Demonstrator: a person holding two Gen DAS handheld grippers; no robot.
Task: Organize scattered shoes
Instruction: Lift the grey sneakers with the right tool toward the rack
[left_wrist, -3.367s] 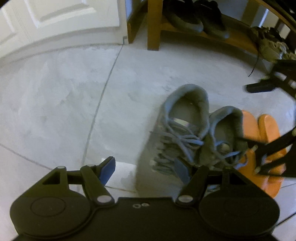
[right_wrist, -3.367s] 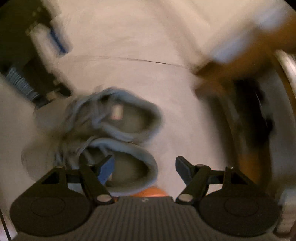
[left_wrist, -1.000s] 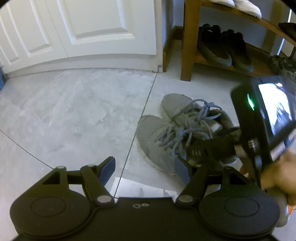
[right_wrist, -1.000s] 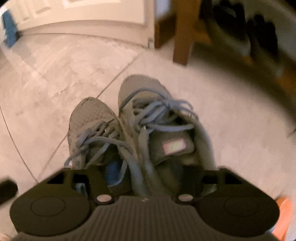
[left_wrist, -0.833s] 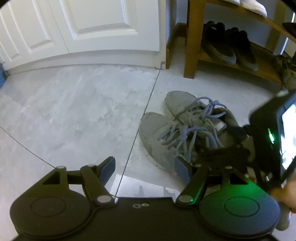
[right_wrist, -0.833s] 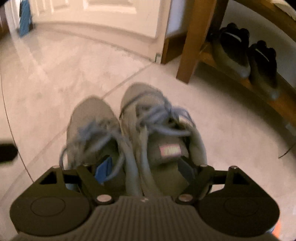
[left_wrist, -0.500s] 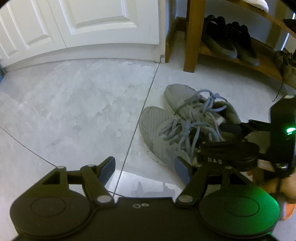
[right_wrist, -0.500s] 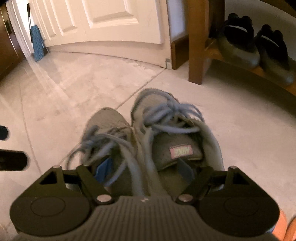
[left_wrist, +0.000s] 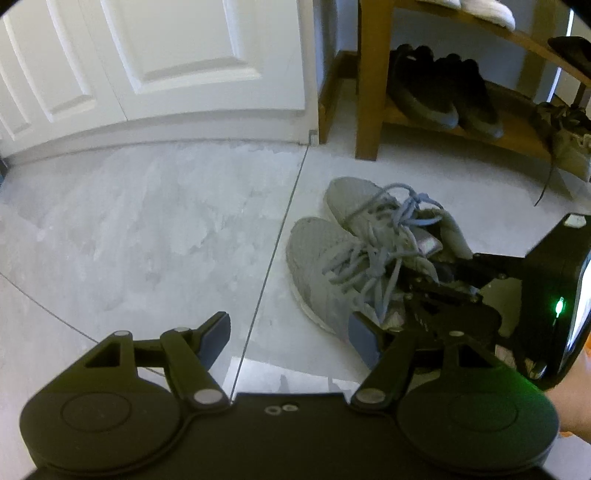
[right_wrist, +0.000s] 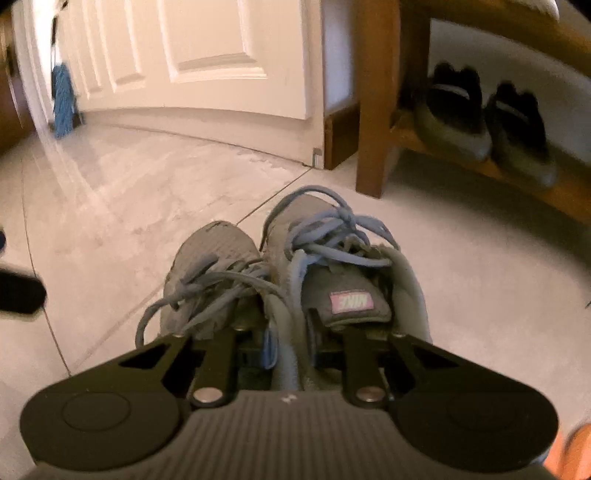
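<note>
Pale tile floor (left_wrist: 147, 229) runs up to a white door (left_wrist: 177, 55) and a wooden rack (left_wrist: 369, 92) with black shoes (left_wrist: 443, 92) on its low shelf. Two grey sneakers (right_wrist: 295, 266) sit side by side just before the rack. My right gripper (right_wrist: 286, 345) is closing on their touching inner collars, one finger in each shoe. My left gripper (left_wrist: 288, 332) hangs open above bare tile.

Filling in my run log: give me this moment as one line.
right gripper: closing on inner collars of grey sneakers | left gripper: open, empty | sneakers: on floor
</note>
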